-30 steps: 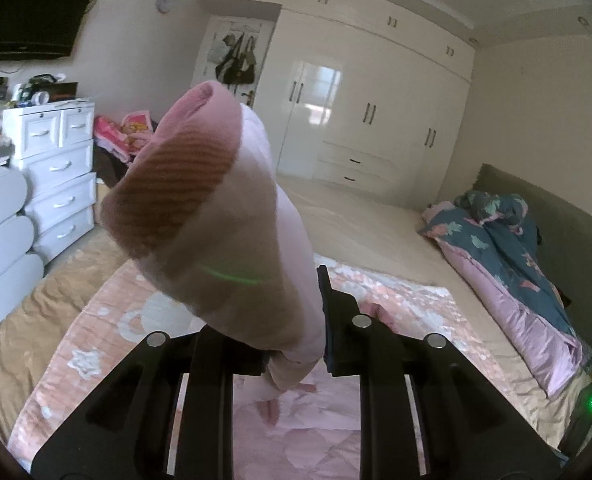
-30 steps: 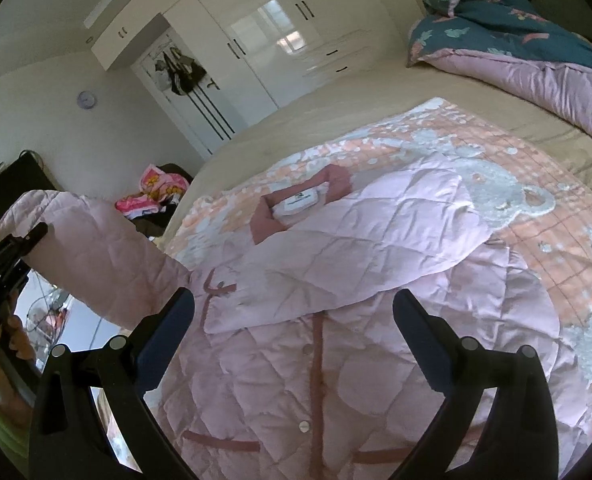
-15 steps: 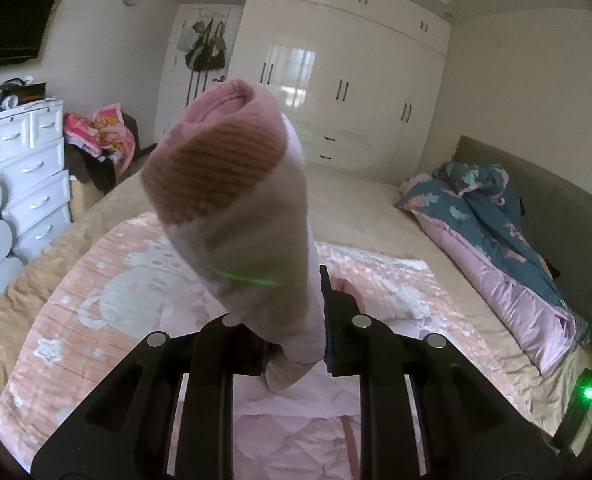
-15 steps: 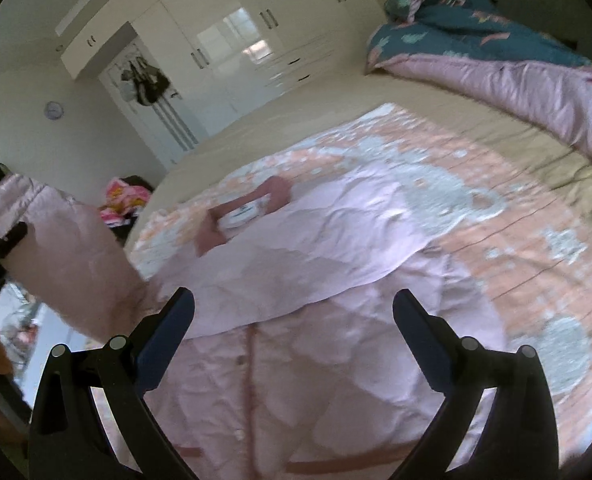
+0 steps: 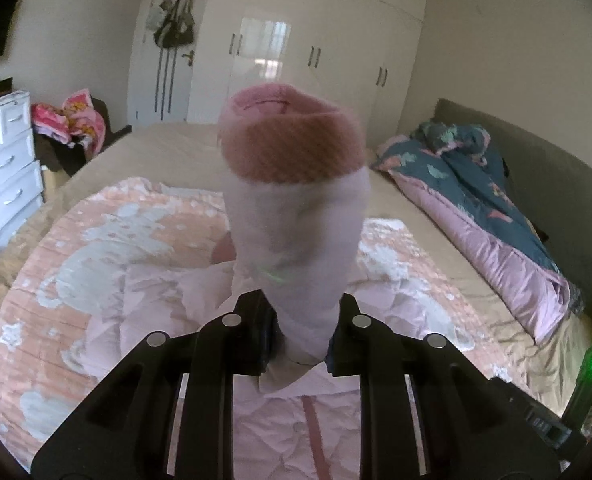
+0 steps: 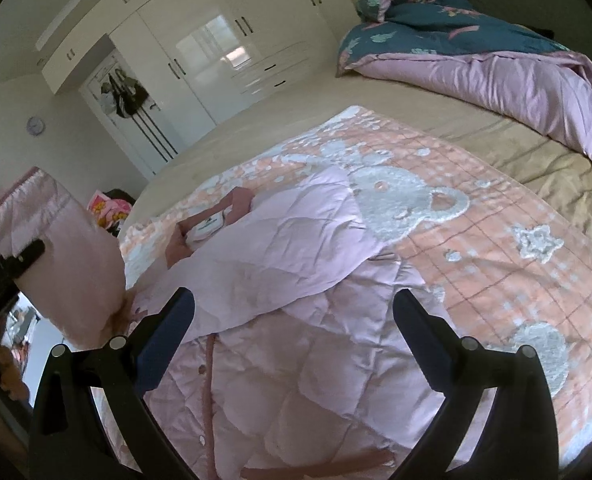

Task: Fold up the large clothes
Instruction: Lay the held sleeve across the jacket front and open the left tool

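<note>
Pink quilted sleeve (image 5: 296, 236) upright, cuff uppermost

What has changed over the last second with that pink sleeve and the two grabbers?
The left gripper has carried the sleeve inward over the pink quilted jacket. Its jaws stay clamped on the sleeve. The right gripper stays open and empty, and the other sleeve stays folded across the jacket.

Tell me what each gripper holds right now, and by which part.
The left gripper pinches the pink jacket's sleeve just below its cuff. The right gripper holds nothing; its jaws stand open.
</note>
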The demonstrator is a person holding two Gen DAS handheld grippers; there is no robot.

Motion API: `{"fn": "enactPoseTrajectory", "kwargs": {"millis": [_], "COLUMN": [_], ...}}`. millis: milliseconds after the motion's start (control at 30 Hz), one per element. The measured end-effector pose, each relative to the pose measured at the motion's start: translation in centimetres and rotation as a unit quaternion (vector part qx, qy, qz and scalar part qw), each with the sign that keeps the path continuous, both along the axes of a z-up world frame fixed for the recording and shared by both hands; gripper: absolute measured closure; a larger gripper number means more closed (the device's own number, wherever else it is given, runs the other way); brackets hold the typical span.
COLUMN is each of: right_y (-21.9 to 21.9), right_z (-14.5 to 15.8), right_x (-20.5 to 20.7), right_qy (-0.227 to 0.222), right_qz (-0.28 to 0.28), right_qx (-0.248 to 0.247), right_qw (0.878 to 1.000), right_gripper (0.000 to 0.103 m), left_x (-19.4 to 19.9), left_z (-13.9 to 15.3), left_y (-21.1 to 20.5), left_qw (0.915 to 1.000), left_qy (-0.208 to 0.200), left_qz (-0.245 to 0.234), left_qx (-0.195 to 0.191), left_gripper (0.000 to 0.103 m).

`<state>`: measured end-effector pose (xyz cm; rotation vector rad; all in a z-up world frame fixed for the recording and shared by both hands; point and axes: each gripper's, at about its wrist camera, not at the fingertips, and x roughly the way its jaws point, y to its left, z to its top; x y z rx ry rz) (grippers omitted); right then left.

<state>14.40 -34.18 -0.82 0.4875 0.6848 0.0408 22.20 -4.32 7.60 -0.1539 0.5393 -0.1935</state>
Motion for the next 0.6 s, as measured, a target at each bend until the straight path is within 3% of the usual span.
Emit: {"fn": "enactPoseTrajectory", "kwargs": {"millis": [600], "right_y": [-2.7], "right_z": [-1.3], "right_x": [0.3], "right_qy": [0.009], "right_qz": [-0.023], "right_qx": [0.019], "right_qw": [1.000], "right_gripper": [0.004], "left_x": [1.9], "left_z": [-6.1], "left_y": [-5.6], "left_qw": [0.9959], "left_qy": [0.069], "left_qz": [-0.050], "left_qx": [0.032], "left_gripper": [0.090]}}
